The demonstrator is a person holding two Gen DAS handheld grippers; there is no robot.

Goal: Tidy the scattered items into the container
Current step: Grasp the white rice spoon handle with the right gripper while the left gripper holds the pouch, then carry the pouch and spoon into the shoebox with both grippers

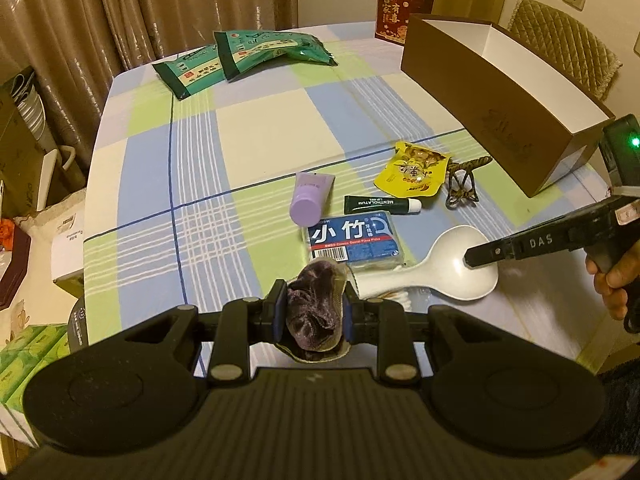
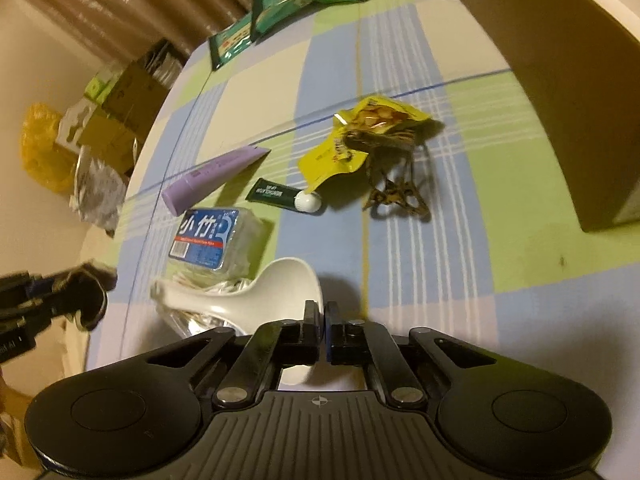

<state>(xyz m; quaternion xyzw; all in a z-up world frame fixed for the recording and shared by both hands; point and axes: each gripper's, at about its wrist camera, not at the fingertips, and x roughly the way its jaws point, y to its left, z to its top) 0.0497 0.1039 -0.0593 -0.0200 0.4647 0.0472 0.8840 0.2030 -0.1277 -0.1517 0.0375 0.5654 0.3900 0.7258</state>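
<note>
**A:** Look at the left gripper (image 1: 316, 292). Tipped down over the surface (image 1: 200, 184), near the handle end of the white spoon (image 1: 452, 264).

**B:** Yes. Squeezing a purple cloth (image 1: 316, 320) between narrow fingers, up off the surface.

**A:** And the right gripper (image 2: 324, 316)?

**B:** Held by a hand (image 1: 612, 276), pointing down at the white spoon's bowl. Shut tight at the fingers, right on the bowl's edge. Cannot tell if pinching that edge.

**A:** Any words to read?

**B:** "DAS" on the right gripper. "小竹" on the blue pack (image 1: 354, 240), touching the white spoon's handle. "MENTHOLATUM" on the green tube (image 1: 376, 203), just past that pack from the white spoon.

**A:** Where to find the brown box (image 1: 472, 92)?

**B:** Behind the white spoon and off to the right, well apart, open on top.

**A:** Anything seen from one side only?

**B:** From the left wrist only: the hand, the box's white inside, and a red card (image 1: 394, 8) far behind the white spoon. From the right wrist only: the shut fingers up close, and a yellow bag (image 2: 42, 148) far left of the white spoon.
</note>
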